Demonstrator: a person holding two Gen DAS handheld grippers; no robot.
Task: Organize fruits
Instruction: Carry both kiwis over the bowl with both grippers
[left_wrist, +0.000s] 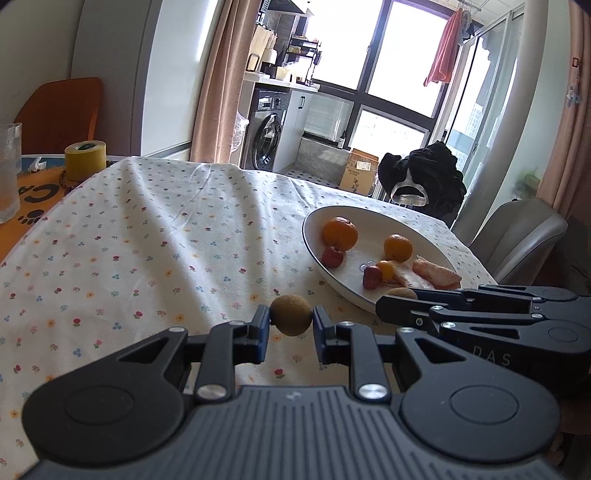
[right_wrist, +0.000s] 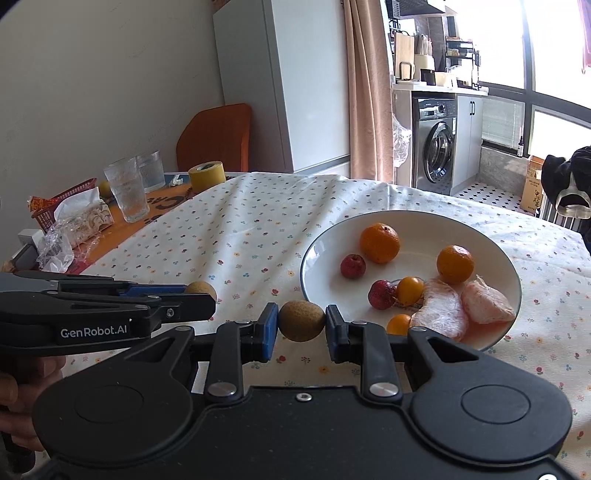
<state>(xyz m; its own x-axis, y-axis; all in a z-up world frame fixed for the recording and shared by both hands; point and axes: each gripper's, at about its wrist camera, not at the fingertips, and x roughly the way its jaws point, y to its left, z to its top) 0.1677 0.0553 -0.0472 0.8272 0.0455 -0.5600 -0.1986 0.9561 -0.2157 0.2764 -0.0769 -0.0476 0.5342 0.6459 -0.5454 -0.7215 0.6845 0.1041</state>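
Each wrist camera sits behind its own jaws, low over the worktop (left_wrist: 155, 229), facing the window (left_wrist: 399, 48). Left view sees the plate (left_wrist: 314, 236) from its left; right view is closer. Both share plate, worktop, washer (right_wrist: 437, 147).

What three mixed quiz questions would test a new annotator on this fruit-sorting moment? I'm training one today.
1. True or false: each tool, the left tool and the right tool, is shut on a small brown fruit.
2. Multiple choice: how many peeled pink citrus segments lie on the white plate? A) none B) two C) five
3. Fill in: the yellow tape roll stands beside two clear ____.

Key
1. True: one brown fruit sits between the left tool's pads, another between the right's.
2. B.
3. Glasses.
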